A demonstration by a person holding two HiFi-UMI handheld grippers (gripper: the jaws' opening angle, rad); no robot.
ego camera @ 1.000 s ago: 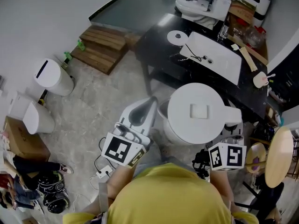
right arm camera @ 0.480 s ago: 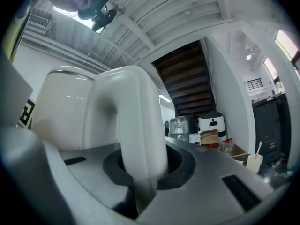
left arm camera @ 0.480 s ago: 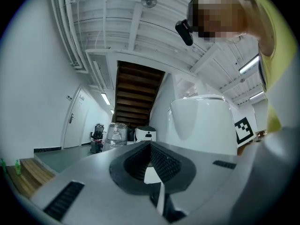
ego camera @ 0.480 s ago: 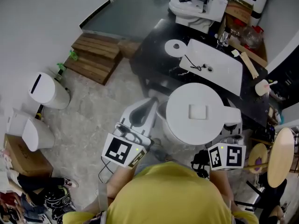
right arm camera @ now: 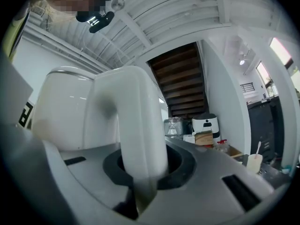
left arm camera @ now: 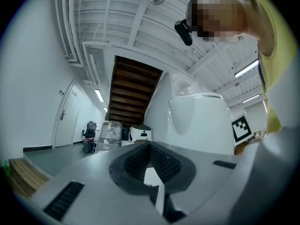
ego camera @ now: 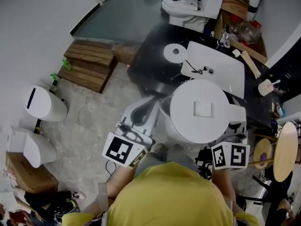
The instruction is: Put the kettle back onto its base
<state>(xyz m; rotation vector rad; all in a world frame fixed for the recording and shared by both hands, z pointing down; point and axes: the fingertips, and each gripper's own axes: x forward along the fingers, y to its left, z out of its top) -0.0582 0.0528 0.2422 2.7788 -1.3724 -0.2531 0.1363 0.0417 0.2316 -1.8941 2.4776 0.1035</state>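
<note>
- Our right gripper [right arm camera: 140, 182] has its jaws clamped on the handle [right arm camera: 133, 121] of the white kettle [ego camera: 202, 109], held in the air at the near edge of the black table [ego camera: 148, 67].
- The round base [ego camera: 175, 52] lies farther off on that table, apart from the kettle.
- Our left gripper [left arm camera: 152, 170] sits just left of the kettle, jaws drawn together on nothing.

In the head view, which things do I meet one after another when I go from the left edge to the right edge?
white bin beside the steps → wooden steps → left gripper → kettle → round wooden top
</note>
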